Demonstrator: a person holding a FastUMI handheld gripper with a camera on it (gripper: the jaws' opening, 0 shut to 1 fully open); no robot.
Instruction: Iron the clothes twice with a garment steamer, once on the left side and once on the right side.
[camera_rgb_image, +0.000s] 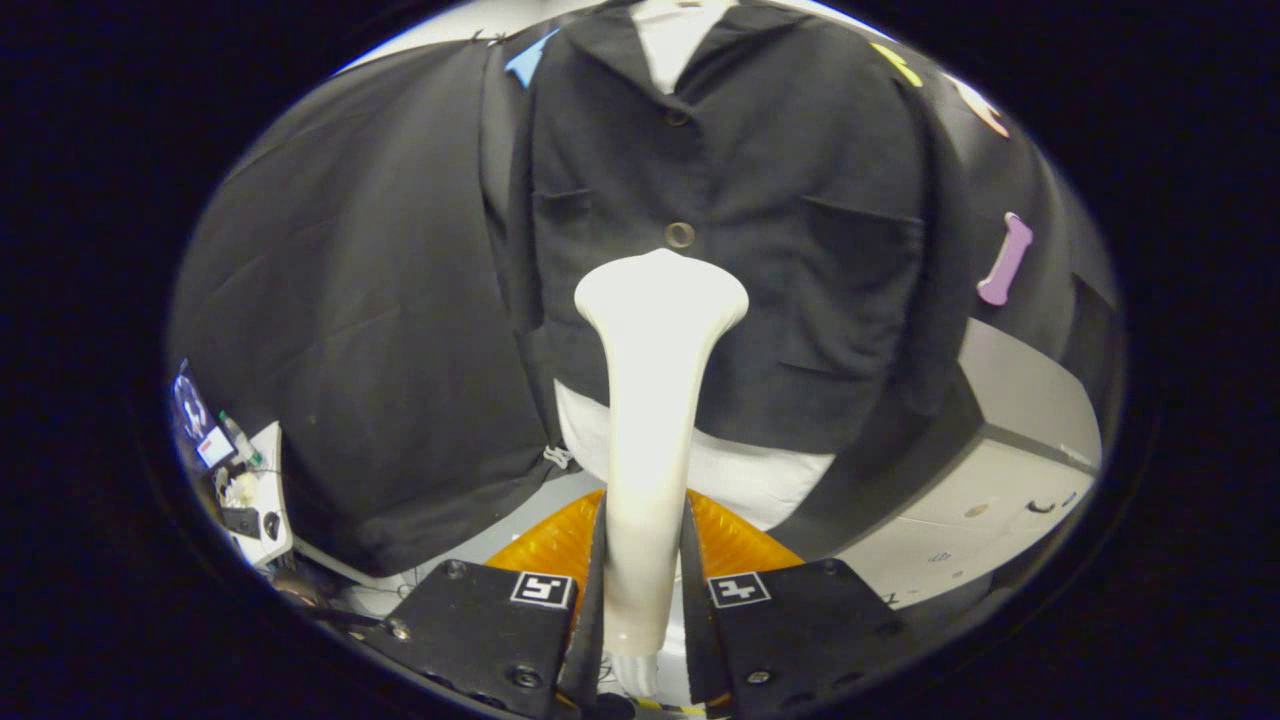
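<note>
1. The steamer (650, 420) is held between the two fingers, and its long axis runs straight ahead from them, toward 12 o'clock.
2. Its narrow handle is at the fingers and its wide head is at the far end, pointing at the shirt (720, 200).
3. The steamer is smooth, pale cream and shaped like a trumpet: thin below, flaring to a rounded flat head on top.
4. The gripper (643, 590) is closed on the steamer handle; both fingers press against its sides.
5. The shirt is dark, with buttons down the middle and a pocket on each side. It hangs on a white form just beyond the steamer.
6. The head lies just under the middle button (679, 235), near the centre line of the shirt. I cannot tell whether it touches the cloth.
7. An orange base (740, 540) shows behind the fingers, under the white form.
8. At 4 o'clock from the head stands a grey box (1000, 470).
</note>
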